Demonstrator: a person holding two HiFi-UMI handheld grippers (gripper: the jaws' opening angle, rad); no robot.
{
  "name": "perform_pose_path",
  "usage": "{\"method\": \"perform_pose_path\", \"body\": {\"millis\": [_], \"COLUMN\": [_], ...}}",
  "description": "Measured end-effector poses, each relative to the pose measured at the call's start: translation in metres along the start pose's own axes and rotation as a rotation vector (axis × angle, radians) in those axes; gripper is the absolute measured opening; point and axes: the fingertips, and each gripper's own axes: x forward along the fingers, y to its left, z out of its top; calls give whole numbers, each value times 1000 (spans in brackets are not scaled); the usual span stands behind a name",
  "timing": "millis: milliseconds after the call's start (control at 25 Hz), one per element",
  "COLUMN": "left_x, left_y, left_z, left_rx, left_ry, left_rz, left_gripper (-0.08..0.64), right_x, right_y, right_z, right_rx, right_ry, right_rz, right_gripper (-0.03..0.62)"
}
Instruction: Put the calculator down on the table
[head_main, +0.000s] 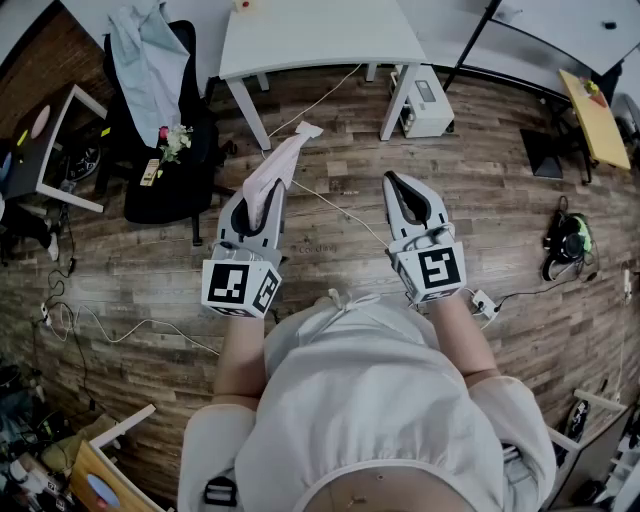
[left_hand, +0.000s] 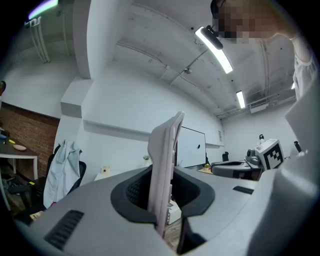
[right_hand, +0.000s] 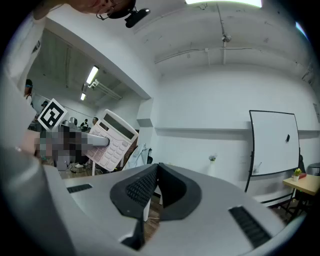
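A pink calculator (head_main: 277, 172) sticks up out of my left gripper (head_main: 258, 205), which is shut on its lower end and held level above the wooden floor. In the left gripper view the calculator (left_hand: 164, 160) stands edge-on between the dark pads. My right gripper (head_main: 397, 185) hovers level to the right of it, jaws shut with nothing between them. The right gripper view shows its pads meeting (right_hand: 156, 172) and, off to the left, the calculator's key face (right_hand: 114, 141). The white table (head_main: 320, 40) stands ahead of both grippers, its top bare apart from a small object at its far edge.
A black office chair (head_main: 170, 170) draped with a pale garment (head_main: 148, 70) stands left of the table. A white box unit (head_main: 425, 100) sits under the table's right end. Cables run over the floor (head_main: 330, 205). A whiteboard (right_hand: 275, 142) stands at the right.
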Motion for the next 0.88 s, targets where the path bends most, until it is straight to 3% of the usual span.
{"method": "perform_pose_path", "body": {"millis": [880], "left_x": [-6], "left_y": [61], "left_z": [-19], "left_rx": [-44], "left_ry": [27], "left_rz": [-25], "left_gripper": [94], "right_x": [49], "right_y": [31], "right_z": [-17], "right_rx": [-4], "right_ry": [56], "right_rz": [-40], "right_gripper": [5]}}
